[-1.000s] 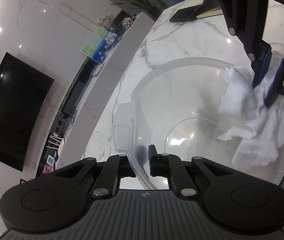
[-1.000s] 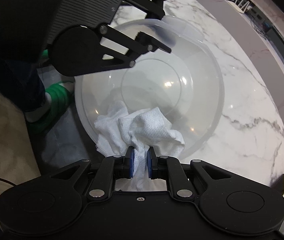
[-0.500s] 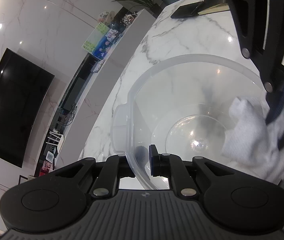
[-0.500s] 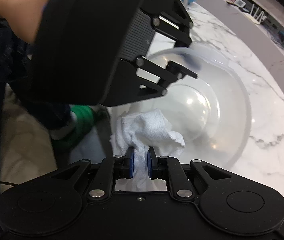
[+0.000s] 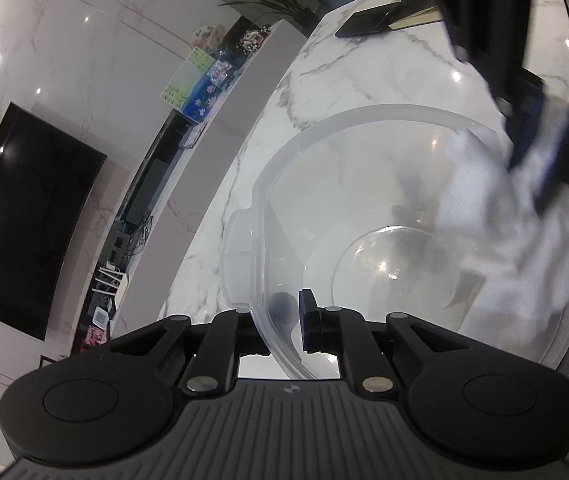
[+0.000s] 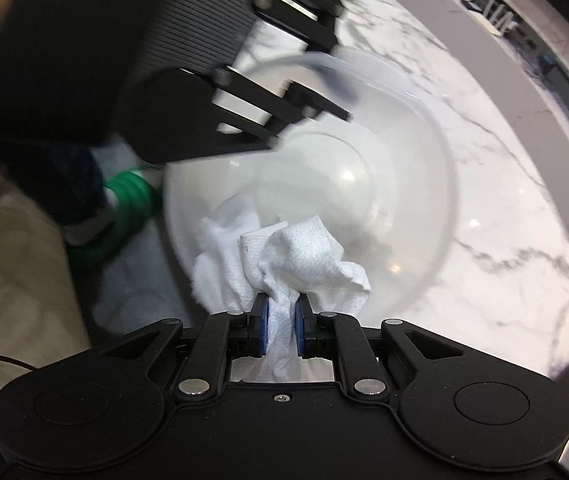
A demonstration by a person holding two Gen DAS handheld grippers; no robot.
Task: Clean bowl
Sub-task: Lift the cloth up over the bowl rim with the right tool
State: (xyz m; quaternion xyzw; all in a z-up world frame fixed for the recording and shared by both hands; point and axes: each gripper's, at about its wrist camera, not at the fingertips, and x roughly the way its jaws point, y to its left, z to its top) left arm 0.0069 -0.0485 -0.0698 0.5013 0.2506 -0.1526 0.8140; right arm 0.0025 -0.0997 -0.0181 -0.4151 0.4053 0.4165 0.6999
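Note:
A clear plastic bowl [image 5: 364, 184] sits tilted at the edge of a white marble counter [image 5: 364, 76]. My left gripper [image 5: 293, 312] is shut on the bowl's near rim, one finger inside and one outside. My right gripper [image 6: 281, 312] is shut on a crumpled white cloth [image 6: 300, 256] and presses it against the inner wall of the bowl [image 6: 412, 184]. In the left wrist view the cloth [image 5: 516, 248] is blurred on the bowl's right side, with the right gripper [image 5: 540, 160] above it. In the right wrist view the left gripper [image 6: 332, 100] grips the far rim.
A dark flat object [image 5: 368, 24] lies at the counter's far end. A green shoe [image 6: 124, 208] and the person's leg show on the floor beside the counter. A TV [image 5: 16, 216] hangs on the wall to the left.
My right gripper has swept the cloth around the bowl's inner wall, down and then back up the side. The left gripper keeps its hold on the rim.

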